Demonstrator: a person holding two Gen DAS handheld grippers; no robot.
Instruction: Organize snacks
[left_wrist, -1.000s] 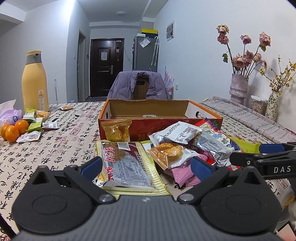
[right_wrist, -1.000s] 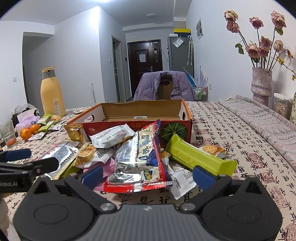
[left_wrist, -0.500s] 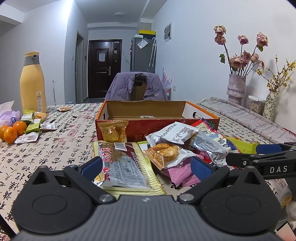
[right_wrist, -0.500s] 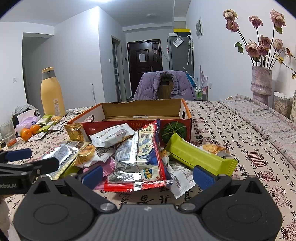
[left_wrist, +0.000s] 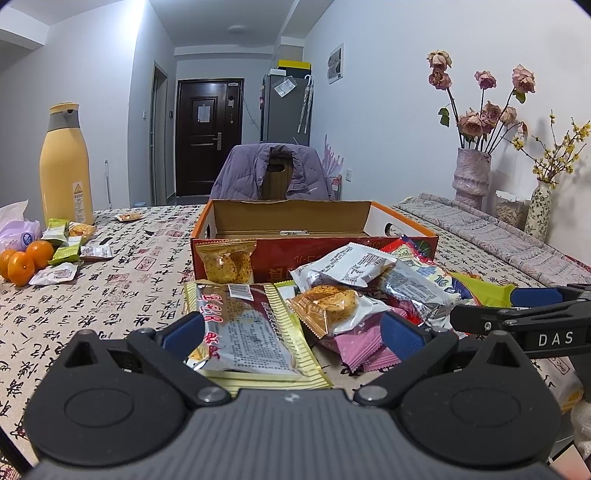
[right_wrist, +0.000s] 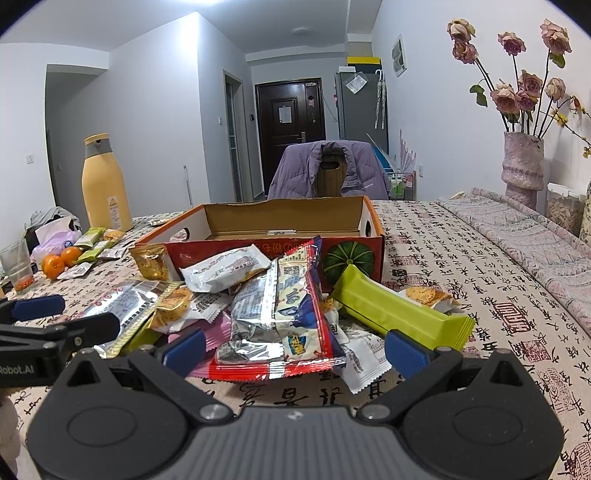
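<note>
Left gripper (left_wrist: 291, 334): jaws spread wide, holding nothing, low over the near edge of the snack pile. The silver-and-gold packet (left_wrist: 251, 332) lies flat between its fingers, not pinched. Right gripper (right_wrist: 293, 350): also wide open and empty, straddling the red-edged silver packet (right_wrist: 284, 314).

Step in hand, as I judge it: first pick from the pile, to go into the cardboard box (left_wrist: 291, 218) standing open just behind the pile; what shows of its inside looks empty.

Doing it well: take top-lying packets first. Both targets are flat and slippery; close on a crimped end seam or across the narrow width, not the puffed middle, so contents are not crushed. Lift straight up, as neighbours overlap and may drag. Keep the 2 grippers on separate packets; they sit near each other.

Count, pile: 1 lime-green bar (right_wrist: 402, 312), 1 white packet (left_wrist: 343, 266) on top, 1 pink wrapper (left_wrist: 364, 349), 1 clear-wrapped round cake (left_wrist: 330, 304), 1 amber packet (left_wrist: 227, 260) leaning on the box front; others are buried, total unclear.

Far left of the table: at least 3 oranges (left_wrist: 27, 258), 1 yellow bottle (left_wrist: 66, 166), several loose small packets (left_wrist: 70, 243).
</note>
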